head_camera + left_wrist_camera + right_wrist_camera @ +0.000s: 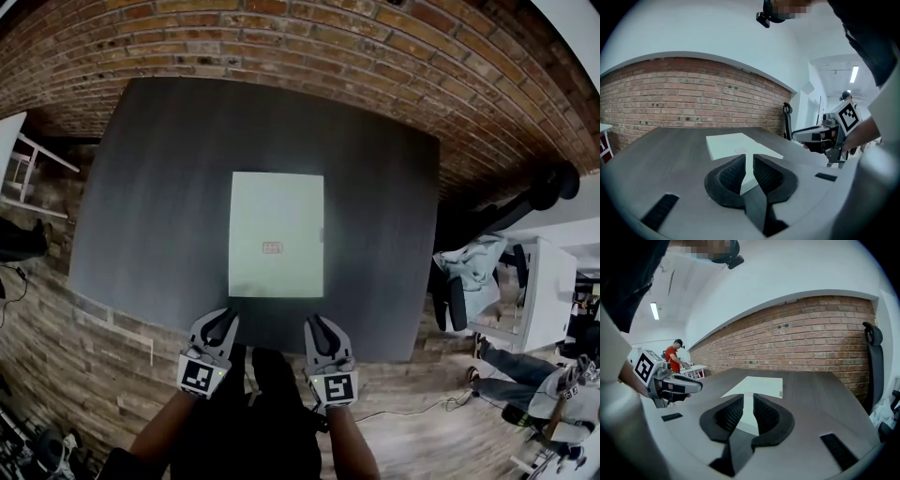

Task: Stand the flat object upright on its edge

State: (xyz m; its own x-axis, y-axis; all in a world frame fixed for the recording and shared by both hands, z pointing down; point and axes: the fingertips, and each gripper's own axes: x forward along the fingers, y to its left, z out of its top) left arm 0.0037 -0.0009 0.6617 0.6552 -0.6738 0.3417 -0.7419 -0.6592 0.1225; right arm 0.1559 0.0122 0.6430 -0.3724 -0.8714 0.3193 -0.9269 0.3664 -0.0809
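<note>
Box: white flat box [277, 234] lies flat mid-surface [150, 206], unobstructed.
Left gripper [222, 322]: near box's near edge, fingers together, empty.
Right gripper [316, 325]: same edge, fingers barely apart, empty.
Beyond box: brick wall [281, 47].

Flat box [277, 234]: smooth, matt, pale card-like surface.
Table [141, 206]: dark grey top, matt, with fine wood-like grain.
Wall [281, 37]: rough red brick with recessed mortar joints.
Left gripper [221, 321] and right gripper [321, 324]: smooth matt grey plastic shells; pads [732, 174] black, ribbed, rubber-like.
</note>
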